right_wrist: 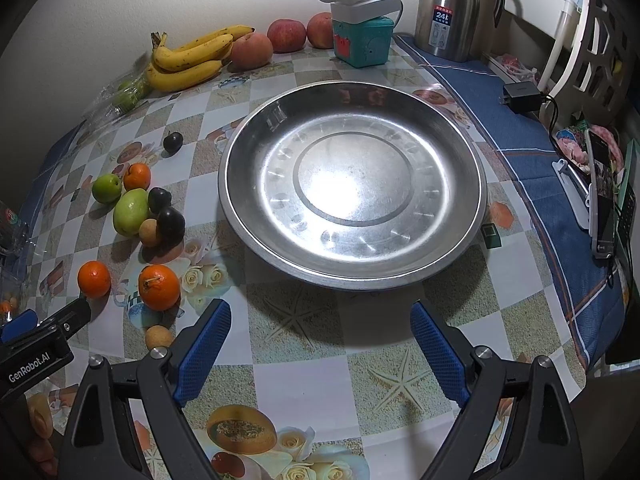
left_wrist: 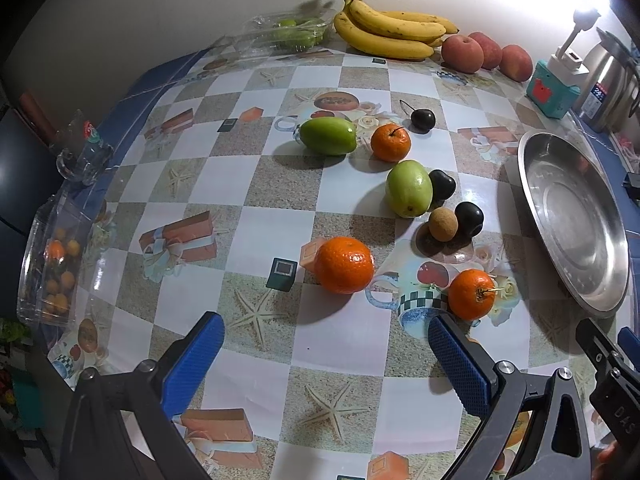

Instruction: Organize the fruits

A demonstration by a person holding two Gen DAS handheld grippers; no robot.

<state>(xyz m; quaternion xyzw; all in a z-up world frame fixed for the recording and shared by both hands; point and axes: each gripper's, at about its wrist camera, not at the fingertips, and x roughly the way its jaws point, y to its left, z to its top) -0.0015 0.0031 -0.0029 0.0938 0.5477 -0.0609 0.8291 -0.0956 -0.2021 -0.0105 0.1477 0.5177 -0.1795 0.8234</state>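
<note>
Loose fruit lies on the checkered tablecloth: three oranges [left_wrist: 345, 265] [left_wrist: 472, 294] [left_wrist: 390, 143], two green fruits [left_wrist: 328, 135] [left_wrist: 409, 188], dark cherries [left_wrist: 469, 218], and a small brown longan [left_wrist: 443, 224]. An empty steel plate [right_wrist: 448, 136] sits to their right. My left gripper [left_wrist: 326, 354] is open and empty, just short of the nearest oranges. My right gripper [right_wrist: 320, 344] is open and empty in front of the plate. A second longan [right_wrist: 159, 337] lies by its left finger.
Bananas [left_wrist: 390, 28], red apples [left_wrist: 462, 53] and a clear box of green fruit [left_wrist: 288, 34] line the back wall. A teal box [right_wrist: 362, 42], a thermos [right_wrist: 450, 8], a charger [right_wrist: 520, 96] and a phone [right_wrist: 602, 196] stand right. A plastic container [left_wrist: 48, 264] is at the left edge.
</note>
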